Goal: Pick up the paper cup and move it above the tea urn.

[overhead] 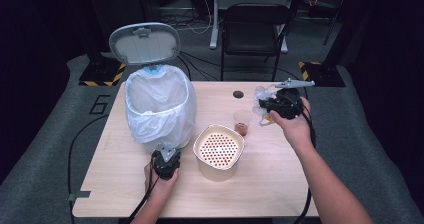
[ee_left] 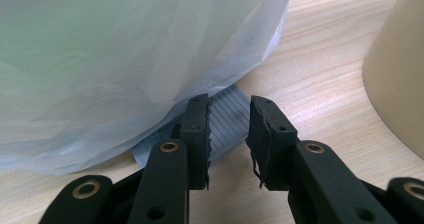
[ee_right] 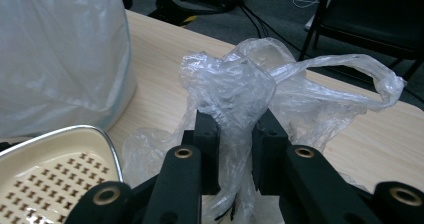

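A pedal bin (overhead: 160,106) lined with a white bag (ee_left: 125,59) stands at the table's left, its grey lid (overhead: 145,43) raised. My left gripper (overhead: 165,162) sits low at the bin's front base. It is open (ee_left: 229,134), its jaws on either side of the bin's ribbed grey pedal (ee_left: 226,115), nothing pinched between them. My right gripper (overhead: 280,104) hangs above the table's right side, shut on a crumpled clear plastic bag (ee_right: 235,84), which bunches up between and above the jaws (ee_right: 235,134). The clear bag (overhead: 262,97) trails toward the left of that gripper.
A cream container with a perforated insert (overhead: 218,151) stands at the table's front middle, close to the right of my left gripper. A small clear cup (overhead: 242,122) with something reddish stands behind it. A black grommet hole (overhead: 238,94) marks the tabletop. A black chair (overhead: 252,29) stands beyond the table.
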`<state>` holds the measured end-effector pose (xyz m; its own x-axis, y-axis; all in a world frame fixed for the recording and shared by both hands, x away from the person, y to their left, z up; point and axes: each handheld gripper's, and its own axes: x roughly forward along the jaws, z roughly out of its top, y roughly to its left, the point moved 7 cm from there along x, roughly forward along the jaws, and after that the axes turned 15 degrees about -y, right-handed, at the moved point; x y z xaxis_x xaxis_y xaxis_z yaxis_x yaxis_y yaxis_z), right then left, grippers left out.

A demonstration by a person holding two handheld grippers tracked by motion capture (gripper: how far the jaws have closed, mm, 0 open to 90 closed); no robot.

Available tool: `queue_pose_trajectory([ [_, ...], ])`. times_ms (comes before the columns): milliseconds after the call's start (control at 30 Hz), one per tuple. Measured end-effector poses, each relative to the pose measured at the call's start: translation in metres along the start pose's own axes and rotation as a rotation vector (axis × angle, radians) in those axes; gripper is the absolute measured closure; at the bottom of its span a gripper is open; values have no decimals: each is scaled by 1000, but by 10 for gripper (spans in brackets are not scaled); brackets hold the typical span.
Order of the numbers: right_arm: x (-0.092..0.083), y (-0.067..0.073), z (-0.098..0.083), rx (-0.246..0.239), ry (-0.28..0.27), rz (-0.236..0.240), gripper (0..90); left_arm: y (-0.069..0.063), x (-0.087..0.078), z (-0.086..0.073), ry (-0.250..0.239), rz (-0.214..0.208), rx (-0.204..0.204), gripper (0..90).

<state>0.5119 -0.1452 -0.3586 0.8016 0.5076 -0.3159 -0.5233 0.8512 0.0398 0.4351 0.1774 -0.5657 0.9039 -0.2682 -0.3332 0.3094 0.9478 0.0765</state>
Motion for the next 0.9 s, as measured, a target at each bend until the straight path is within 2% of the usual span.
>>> queue_pose_trajectory([
  [167, 3, 10, 11, 0, -9, 24, 768, 0, 0, 0, -1, 1, -3, 699],
  [200, 5, 16, 17, -12, -12, 40, 767, 0, 0, 0, 0, 0, -1, 699],
  [267, 5, 18, 19, -17, -14, 43, 767, 0, 0, 0, 1, -3, -6, 699],
  [333, 9, 28, 28, -25, -23, 60, 767, 0, 0, 0, -3, 3, 1, 699],
  [600, 16, 48, 43, -36, -34, 103, 766, 0, 0, 0, -2, 2, -6, 699],
  [767, 22, 65, 52, -62, -40, 139, 766, 0, 0, 0, -2, 3, 1, 699],
  [800, 24, 72, 55, -63, -40, 152, 766, 0, 1, 0, -9, 5, -8, 699],
  [900, 26, 79, 59, -74, -43, 165, 766, 0, 0, 0, -6, 3, -8, 699],
])
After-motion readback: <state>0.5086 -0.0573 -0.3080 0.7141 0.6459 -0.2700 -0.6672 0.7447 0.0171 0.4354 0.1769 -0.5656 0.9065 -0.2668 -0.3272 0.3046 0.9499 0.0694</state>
